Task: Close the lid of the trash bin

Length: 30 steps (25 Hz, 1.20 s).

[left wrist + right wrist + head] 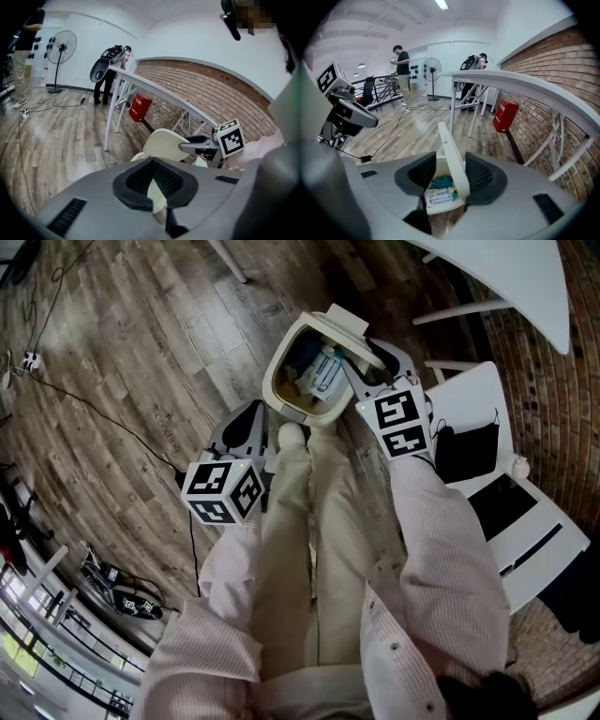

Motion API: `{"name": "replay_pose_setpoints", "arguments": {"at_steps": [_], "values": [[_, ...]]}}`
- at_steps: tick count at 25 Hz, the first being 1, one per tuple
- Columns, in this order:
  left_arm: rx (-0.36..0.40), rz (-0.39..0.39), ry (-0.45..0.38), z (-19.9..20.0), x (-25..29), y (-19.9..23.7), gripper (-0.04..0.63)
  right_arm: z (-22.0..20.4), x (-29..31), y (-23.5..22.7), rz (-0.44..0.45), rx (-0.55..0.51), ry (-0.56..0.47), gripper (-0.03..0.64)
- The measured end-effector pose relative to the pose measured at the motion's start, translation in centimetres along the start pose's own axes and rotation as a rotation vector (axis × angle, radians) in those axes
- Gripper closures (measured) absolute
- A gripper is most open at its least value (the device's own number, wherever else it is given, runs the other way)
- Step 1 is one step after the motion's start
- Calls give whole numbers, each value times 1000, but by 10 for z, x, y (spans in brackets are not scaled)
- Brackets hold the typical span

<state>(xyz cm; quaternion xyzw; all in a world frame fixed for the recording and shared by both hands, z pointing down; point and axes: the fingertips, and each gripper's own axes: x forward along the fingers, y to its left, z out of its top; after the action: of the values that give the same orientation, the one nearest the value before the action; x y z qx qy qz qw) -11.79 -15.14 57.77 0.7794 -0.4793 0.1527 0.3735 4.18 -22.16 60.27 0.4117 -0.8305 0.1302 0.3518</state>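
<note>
The cream trash bin [292, 381] stands on the wood floor in front of my feet, with paper and plastic rubbish inside. Its lid [348, 324] is raised at the far side. In the right gripper view the lid [452, 150] stands on edge between the jaws of my right gripper [451, 171], which is open around it, the right pad close against it. My right gripper [367, 354] reaches over the bin's right rim. My left gripper [255, 412] hangs left of the bin, shut and empty; in its own view its [152, 161] tips meet.
A white chair [525, 521] with a black cloth [469, 451] on it stands close on the right, by a brick wall. A white table [511, 268] is beyond the bin. A black cable [112, 413] crosses the floor at left. People stand far off near a fan [431, 70].
</note>
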Motion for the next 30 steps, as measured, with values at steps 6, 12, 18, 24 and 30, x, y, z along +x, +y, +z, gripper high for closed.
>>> {"name": "replay_pose_setpoints", "arguments": {"at_steps": [6,12,18,24,30], "values": [[8,-15,19,-9,-2,4,603,-5,-1,15,-2,-3,-9,439],[-21,-3,29,-26,0,0,603,-15,1,33,53,-39,1,439],[-55,10,30,-40,3,-7,603,-23,4,51,109,-50,5,439],[-69,21,34,-52,4,-12,603,-36,6,70,163,-64,9,439],[-81,35,32,-60,4,-11,603,-46,10,88,213,-58,22,439]]}}
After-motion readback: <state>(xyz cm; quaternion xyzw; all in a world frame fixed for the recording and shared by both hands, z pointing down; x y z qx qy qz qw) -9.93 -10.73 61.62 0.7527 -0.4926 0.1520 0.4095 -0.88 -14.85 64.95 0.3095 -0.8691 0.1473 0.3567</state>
